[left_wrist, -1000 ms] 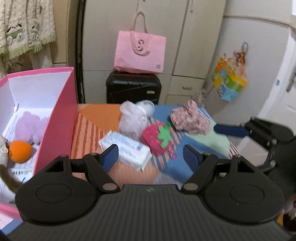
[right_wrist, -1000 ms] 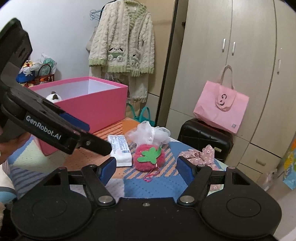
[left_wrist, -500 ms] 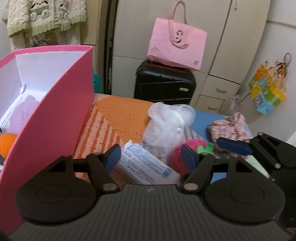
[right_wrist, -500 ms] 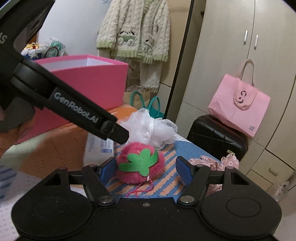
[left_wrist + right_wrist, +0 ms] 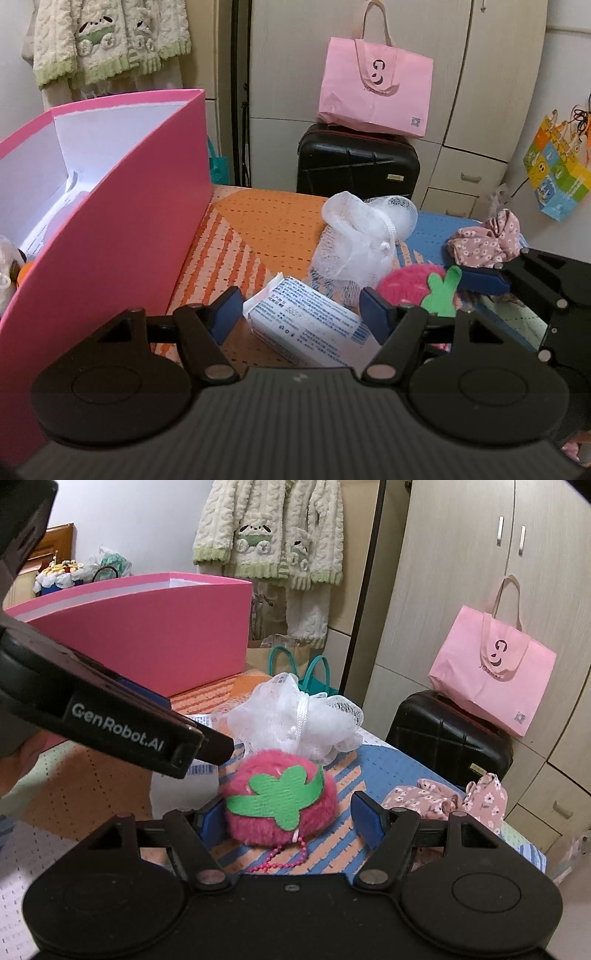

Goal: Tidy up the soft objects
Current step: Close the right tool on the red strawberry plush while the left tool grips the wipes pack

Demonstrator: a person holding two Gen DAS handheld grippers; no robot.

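Observation:
A white tissue pack (image 5: 306, 326) lies on the patchwork mat (image 5: 266, 221) between the fingers of my left gripper (image 5: 301, 314). Its pads stand just off the pack, so it is open. A pink strawberry plush (image 5: 280, 801) with a green leaf sits between the fingers of my right gripper (image 5: 288, 823). Those jaws are closing, and the right pad is still clear of the fur. Behind both lie a white mesh pouf (image 5: 295, 716) and a floral fabric piece (image 5: 443, 801). The pink box (image 5: 110, 240) stands at the left with soft toys inside.
The left gripper's finger (image 5: 218, 746) crosses close over the strawberry's left side in the right wrist view. A black suitcase (image 5: 354, 162) with a pink bag (image 5: 373, 96) stands behind the table by the wardrobe. A knitted cardigan (image 5: 269, 535) hangs on the wall.
Both grippers came down and forward onto the mat. The left now straddles the tissue pack and the right straddles the strawberry. Both pairs of jaws have narrowed a little.

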